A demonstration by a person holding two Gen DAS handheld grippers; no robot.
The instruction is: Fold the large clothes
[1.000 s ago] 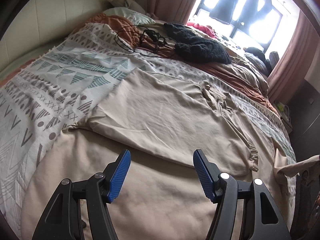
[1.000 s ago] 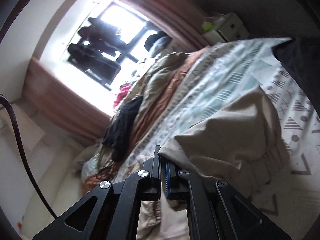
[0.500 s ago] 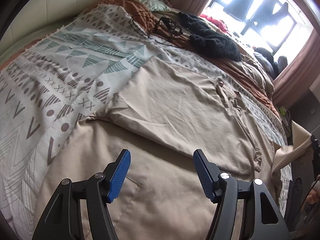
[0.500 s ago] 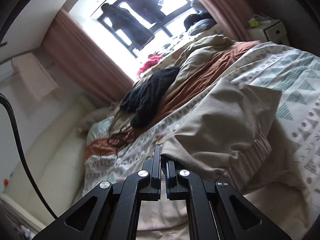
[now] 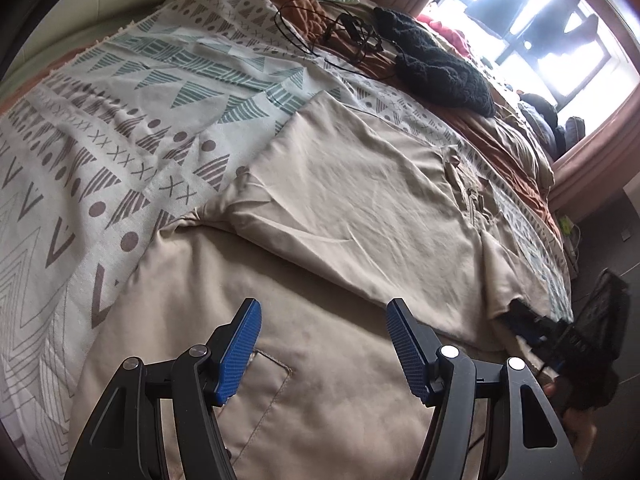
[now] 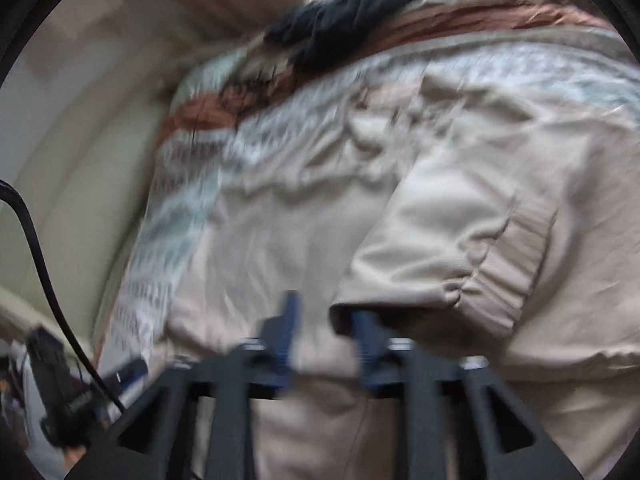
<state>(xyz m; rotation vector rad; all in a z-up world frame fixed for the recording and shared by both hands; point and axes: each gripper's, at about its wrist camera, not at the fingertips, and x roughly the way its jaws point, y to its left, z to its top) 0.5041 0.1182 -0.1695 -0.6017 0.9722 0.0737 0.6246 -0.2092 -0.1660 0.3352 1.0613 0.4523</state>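
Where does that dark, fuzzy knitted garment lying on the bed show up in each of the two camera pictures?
Left wrist view: the dark knitted garment lies upper right of centre, just below the bright window.
Right wrist view: the same garment sits at top centre, blurred.
Shared landmark: the rust-orange blanket running beside it.

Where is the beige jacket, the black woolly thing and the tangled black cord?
beige jacket (image 5: 352, 200), left wrist view, folded-over sleeve panel.
black woolly thing (image 5: 440, 68), left wrist view, its middle.
tangled black cord (image 5: 348, 30), left wrist view, knotted part.
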